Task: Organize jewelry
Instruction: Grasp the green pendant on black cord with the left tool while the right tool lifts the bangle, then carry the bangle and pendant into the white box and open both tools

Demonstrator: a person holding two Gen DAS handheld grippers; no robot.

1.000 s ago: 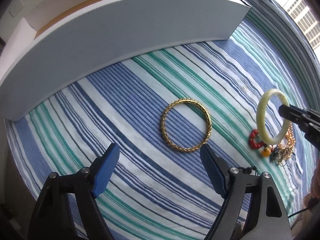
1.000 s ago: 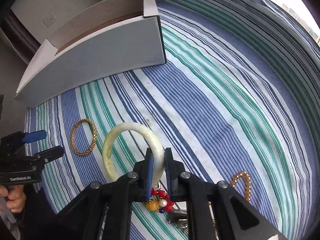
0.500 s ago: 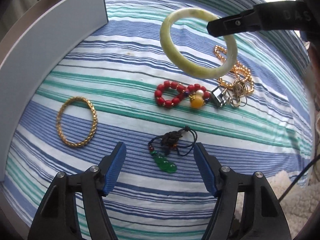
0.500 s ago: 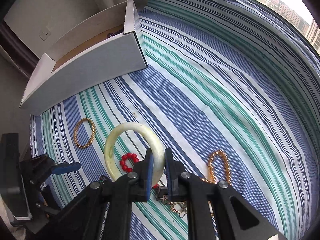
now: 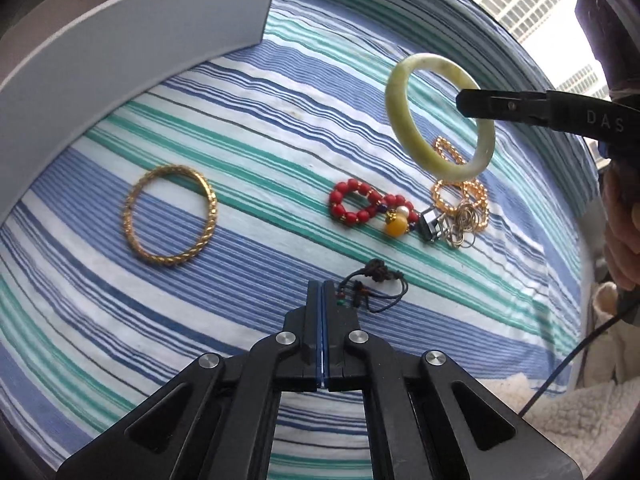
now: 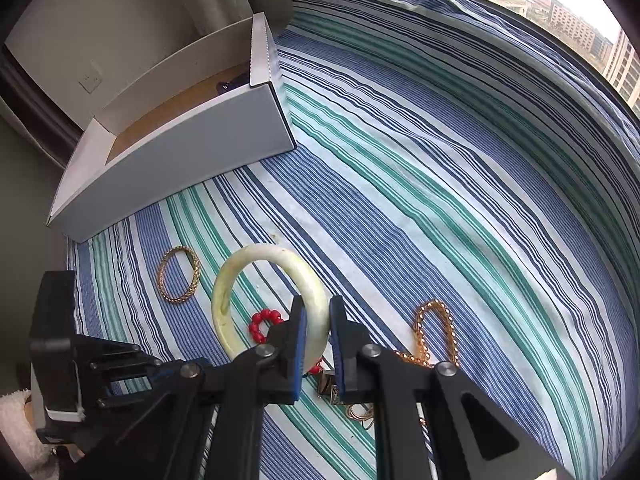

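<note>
My right gripper [image 6: 316, 312] is shut on a pale green jade bangle [image 6: 240, 272] and holds it above the striped cloth. The left wrist view shows that bangle [image 5: 400, 120] hanging from a black finger [image 5: 480, 104] at the upper right. My left gripper [image 5: 322, 286] is shut, its blue pads flush together, with its tip just left of a black cord necklace [image 5: 376, 280]. The necklace's green pendant is almost hidden behind the right finger. No thing shows between the pads. A gold twisted bangle [image 5: 170, 216] lies to the left.
A red bead bracelet [image 5: 352, 204] with a yellow bead, a gold bead chain [image 5: 460, 196] and small metal rings lie under the held bangle. An open white box [image 6: 180, 148] stands at the far left of the striped cloth [image 6: 440, 200]. A person's hand [image 5: 624, 240] is at the right edge.
My left gripper swung from over the gold bangle to the cord necklace, and its jaws went from wide open to shut. The right gripper lifted the jade bangle slightly and has kept its grip.
</note>
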